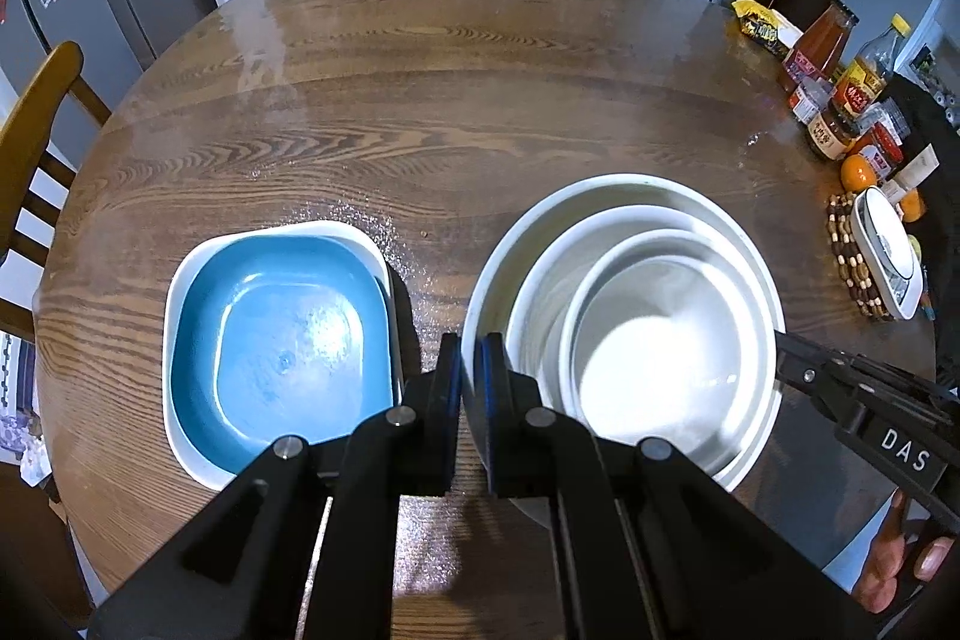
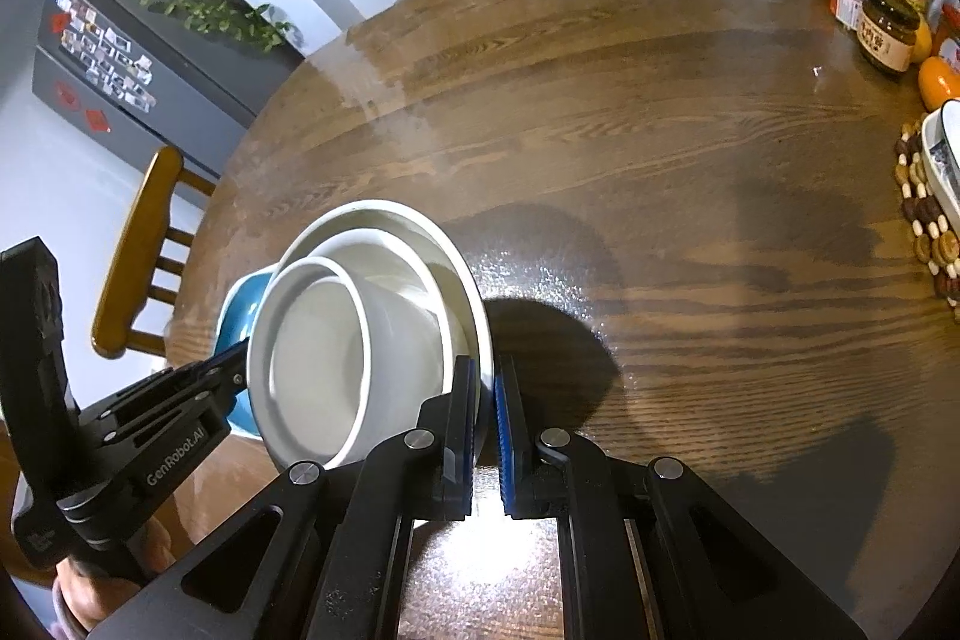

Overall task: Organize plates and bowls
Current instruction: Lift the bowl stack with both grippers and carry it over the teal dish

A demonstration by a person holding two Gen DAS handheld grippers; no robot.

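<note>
"GenRobot.AI" marks the left gripper (image 2: 231, 376) and "DAS" the right gripper (image 1: 780, 340), both clamped on the outermost white bowl's (image 1: 498, 280) rim. Two smaller round glossy bowls nest inside; a square blue plate (image 1: 276, 340) sits beside them on the wood-grain table (image 1: 480, 100).

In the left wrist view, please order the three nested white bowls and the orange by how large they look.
1. Outer white bowl
2. Middle white bowl
3. Inner white bowl
4. Orange, smallest, though it lies farther from the camera, so its true size is less sure.

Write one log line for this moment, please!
left claw: shut on big white bowl's rim | right claw: shut on opposite rim | smaller bowls: nested inside | blue dish: beside
</note>
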